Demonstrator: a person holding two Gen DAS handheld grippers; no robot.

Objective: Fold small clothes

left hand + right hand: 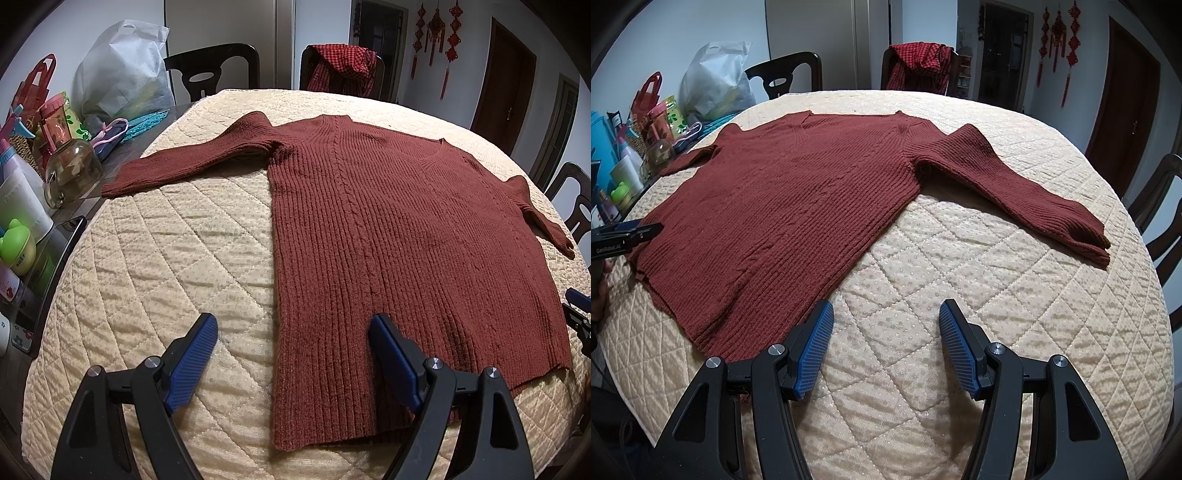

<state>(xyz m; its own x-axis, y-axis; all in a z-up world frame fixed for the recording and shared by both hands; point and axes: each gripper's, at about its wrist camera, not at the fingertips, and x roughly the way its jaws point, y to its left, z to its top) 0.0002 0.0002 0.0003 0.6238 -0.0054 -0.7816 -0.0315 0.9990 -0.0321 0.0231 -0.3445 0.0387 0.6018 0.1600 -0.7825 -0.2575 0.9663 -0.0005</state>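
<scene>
Left tool (291,356) wide open, empty | right tool (886,345) same | sweater (406,229) flat, unfolded

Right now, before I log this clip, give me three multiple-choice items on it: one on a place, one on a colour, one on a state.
1. Where does the sweater lie?
A. Spread flat on the quilted cover
B. Draped over a chair
C. Inside the white bag

2. What colour is the sweater?
A. Light blue
B. Rust red
C. Green

3. How does the right gripper stand?
A. Shut on a sleeve
B. Shut on the hem
C. Open, holding nothing

Key: 1 A, the body and both sleeves rest flat on the cover. 2 B, the ribbed knit is rust red in both views. 3 C, only bare quilt shows between its blue pads.
</scene>
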